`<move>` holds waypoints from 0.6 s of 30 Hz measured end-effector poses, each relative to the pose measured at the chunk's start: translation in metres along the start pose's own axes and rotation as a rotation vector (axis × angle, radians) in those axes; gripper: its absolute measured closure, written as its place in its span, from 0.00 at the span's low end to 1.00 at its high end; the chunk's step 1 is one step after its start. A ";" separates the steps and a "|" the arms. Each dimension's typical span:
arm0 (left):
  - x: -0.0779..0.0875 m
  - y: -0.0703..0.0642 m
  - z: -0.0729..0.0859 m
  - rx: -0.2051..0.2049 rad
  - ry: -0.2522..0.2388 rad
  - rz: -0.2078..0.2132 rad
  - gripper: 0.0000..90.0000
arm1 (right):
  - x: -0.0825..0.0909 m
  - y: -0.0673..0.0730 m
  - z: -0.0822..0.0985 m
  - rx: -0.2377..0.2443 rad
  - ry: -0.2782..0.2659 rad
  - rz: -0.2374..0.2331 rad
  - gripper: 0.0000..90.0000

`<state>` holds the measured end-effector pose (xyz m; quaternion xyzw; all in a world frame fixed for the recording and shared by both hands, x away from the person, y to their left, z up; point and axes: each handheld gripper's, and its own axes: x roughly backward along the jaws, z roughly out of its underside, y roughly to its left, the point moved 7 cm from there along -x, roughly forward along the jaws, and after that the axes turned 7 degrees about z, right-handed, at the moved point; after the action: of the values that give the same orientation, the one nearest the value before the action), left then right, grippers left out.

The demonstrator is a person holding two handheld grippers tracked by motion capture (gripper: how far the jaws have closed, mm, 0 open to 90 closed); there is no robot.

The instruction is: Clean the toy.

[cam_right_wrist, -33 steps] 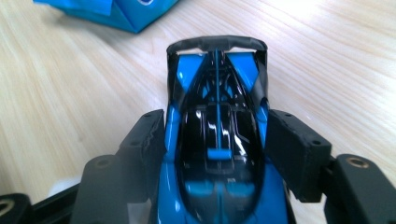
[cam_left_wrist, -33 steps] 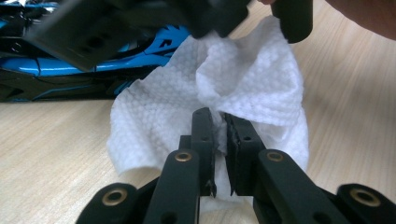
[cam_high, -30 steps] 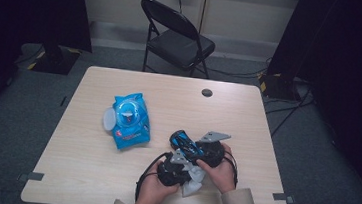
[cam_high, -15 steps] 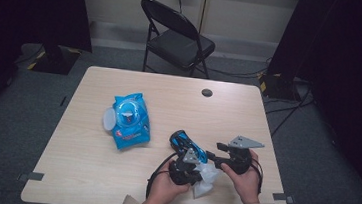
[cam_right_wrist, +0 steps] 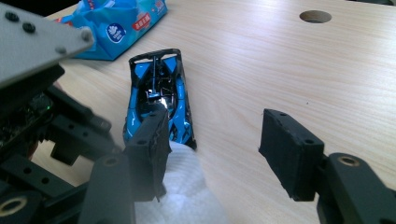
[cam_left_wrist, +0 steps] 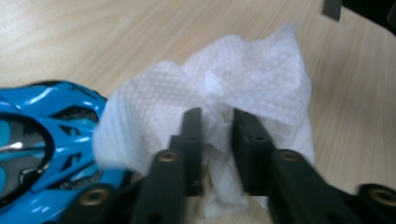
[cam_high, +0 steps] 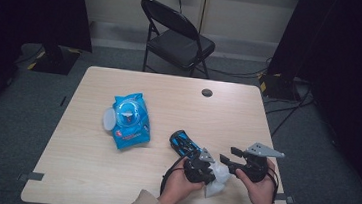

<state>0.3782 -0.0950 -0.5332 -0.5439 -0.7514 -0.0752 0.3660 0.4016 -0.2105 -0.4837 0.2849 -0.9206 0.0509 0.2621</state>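
A crumpled white wipe (cam_left_wrist: 252, 79) lies on the table just near of a blue toy car (cam_high: 184, 141). My left gripper (cam_left_wrist: 217, 114) has its jaws on either side of a bunch of the wipe. They have just been opening, and a gap now shows with the wipe loose between them. In the high view the left gripper (cam_high: 211, 171) sits beside the wipe (cam_high: 218, 178). My right gripper (cam_right_wrist: 217, 121) stands open and empty to the right of it, its jaws having closed a little. The car (cam_right_wrist: 159, 88) lies beyond its left jaw.
A blue pack of wet wipes (cam_high: 129, 119) with its lid flipped open lies on the left half of the wooden table (cam_high: 87, 163). A round cable hole (cam_high: 207, 92) sits near the far edge. A black folding chair (cam_high: 175, 36) stands behind the table.
The two hands were close together over the car. The right gripper has since drawn off to the right, and the left gripper has shifted right and nearer with the wipe.
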 end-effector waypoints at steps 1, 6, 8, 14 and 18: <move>0.002 0.000 -0.001 0.002 -0.006 0.003 0.74 | 0.000 0.000 0.000 0.002 0.001 -0.001 0.47; 0.020 0.004 -0.005 -0.006 -0.030 -0.009 0.60 | -0.004 0.002 0.003 -0.006 0.011 -0.012 0.46; 0.028 0.007 -0.007 -0.002 -0.048 -0.002 0.58 | -0.005 0.002 0.004 -0.002 0.018 -0.016 0.47; 0.053 0.026 -0.014 -0.039 -0.080 -0.050 0.38 | -0.003 0.007 0.006 0.002 0.027 -0.032 0.47; 0.070 0.055 -0.016 0.001 -0.067 -0.103 0.29 | -0.001 0.010 0.013 0.004 0.041 -0.040 0.47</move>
<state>0.4239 -0.0280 -0.4926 -0.5067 -0.7902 -0.0752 0.3365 0.3912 -0.2047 -0.4950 0.3028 -0.9090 0.0530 0.2813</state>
